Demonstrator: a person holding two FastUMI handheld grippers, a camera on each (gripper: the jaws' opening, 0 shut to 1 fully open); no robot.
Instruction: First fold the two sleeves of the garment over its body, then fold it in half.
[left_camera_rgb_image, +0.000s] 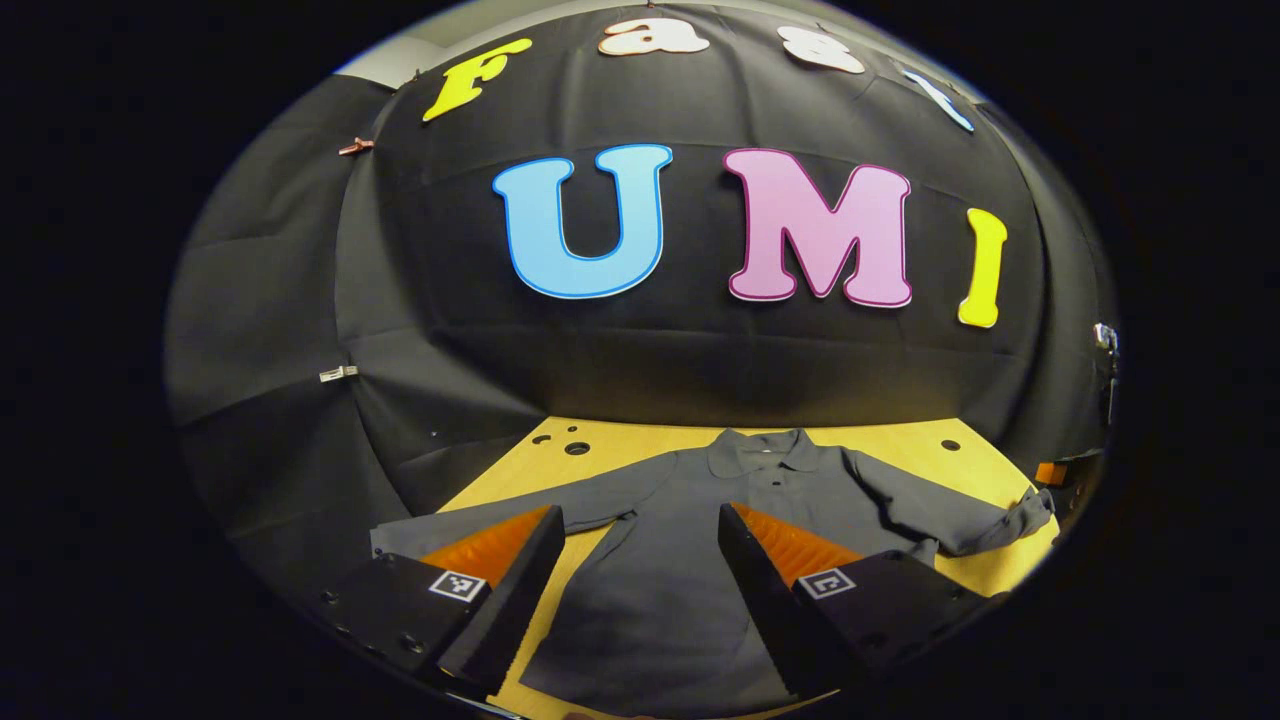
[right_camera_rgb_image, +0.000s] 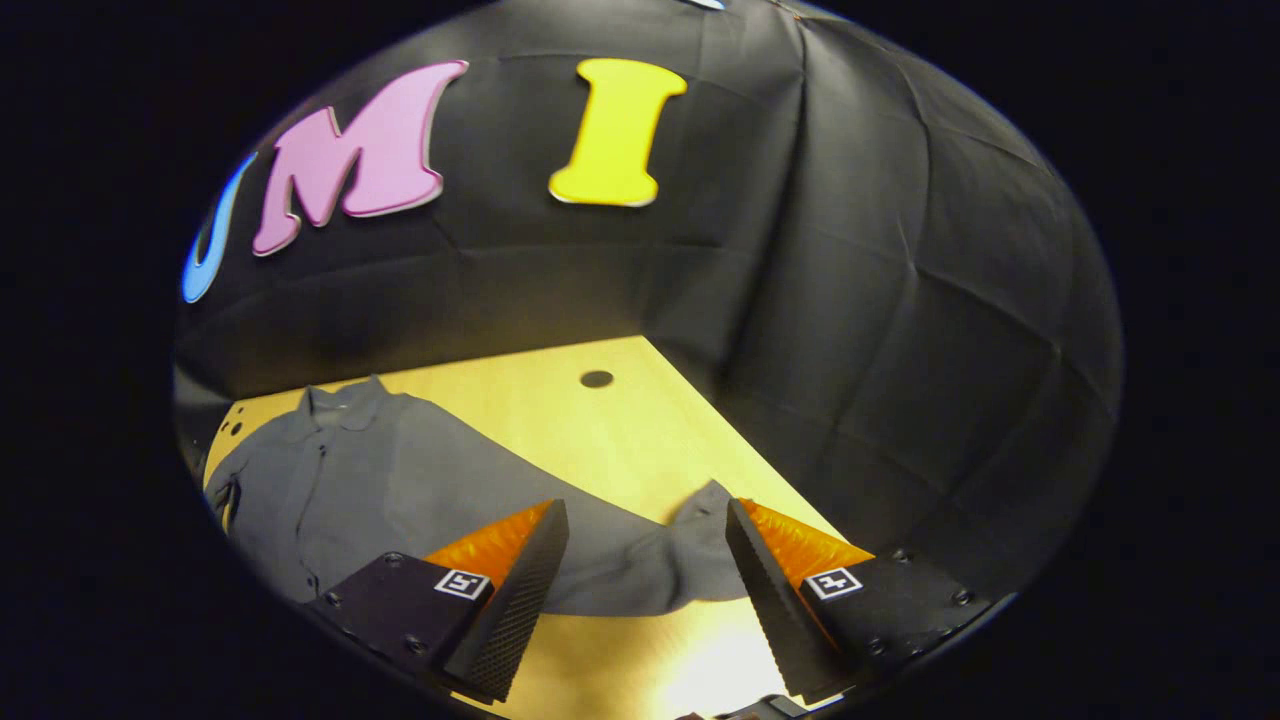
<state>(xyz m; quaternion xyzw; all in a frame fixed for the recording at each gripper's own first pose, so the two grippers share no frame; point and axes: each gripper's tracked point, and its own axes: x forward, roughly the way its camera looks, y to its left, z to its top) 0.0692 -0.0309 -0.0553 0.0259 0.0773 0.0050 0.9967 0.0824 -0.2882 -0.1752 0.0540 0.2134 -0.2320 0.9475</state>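
Shirt (left_camera_rgb_image: 690, 560) lies flat on the wooden table (left_camera_rgb_image: 640, 440), collar at twelve o'clock, both sleeves spread out, so no fold is made yet. Going left to right in the left gripper view, one sleeve (left_camera_rgb_image: 520, 505) runs toward nine o'clock and the other sleeve (left_camera_rgb_image: 950, 510) toward three, its cuff bunched near the table edge. My left gripper (left_camera_rgb_image: 640, 590) hangs open over the body, holding nothing. In the right gripper view, my right gripper (right_camera_rgb_image: 645, 590) is open too, its jaws either side of that bunched cuff (right_camera_rgb_image: 690, 550). I judge the risk is pinching only the top layer of the crumple, so the sleeve twists, or dragging the whole shirt off square.
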